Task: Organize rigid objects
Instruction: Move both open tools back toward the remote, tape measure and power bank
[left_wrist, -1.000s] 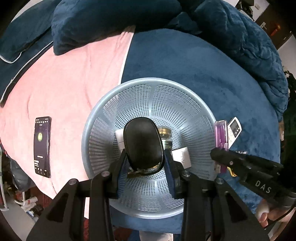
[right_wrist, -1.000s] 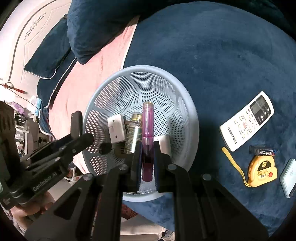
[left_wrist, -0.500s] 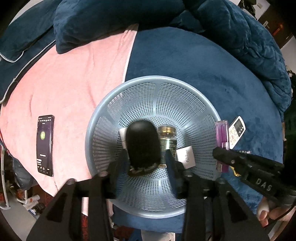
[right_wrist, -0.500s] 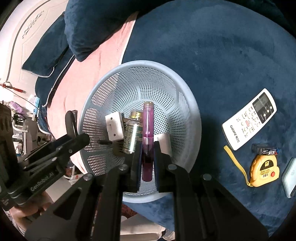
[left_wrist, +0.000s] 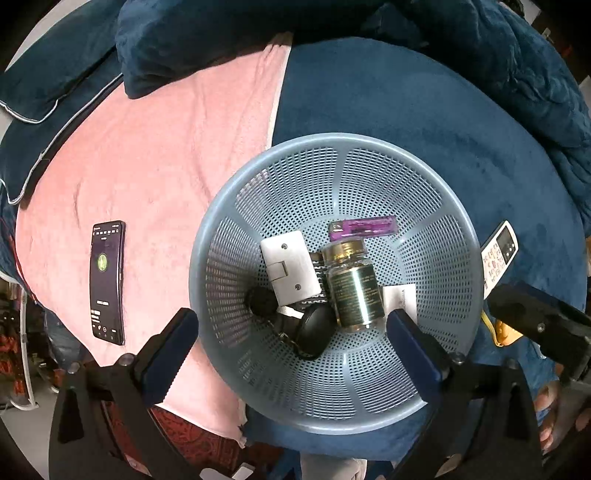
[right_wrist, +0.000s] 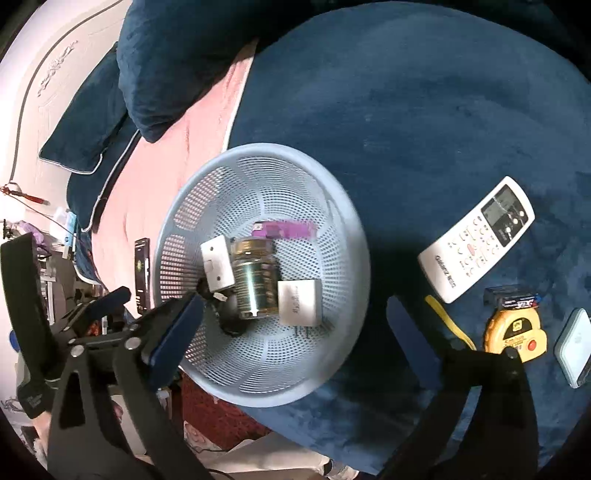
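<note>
Purple tube (left_wrist: 362, 226) in basket (left_wrist: 258, 177), beyond both empty, wide-spread grippers (left_wrist: 291, 343) (right_wrist: 291, 328)

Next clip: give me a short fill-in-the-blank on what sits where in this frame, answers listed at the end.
1. The purple lighter lies inside the light blue ____.
2. The left hand-held gripper has its jaws ____, with nothing between them.
3. The white remote control rests on the ____ blanket, outside the basket.
4. The yellow tape measure lies near the remote, with the right hand-held gripper ____ and empty.

Missing words: basket; open; dark blue; open
</note>
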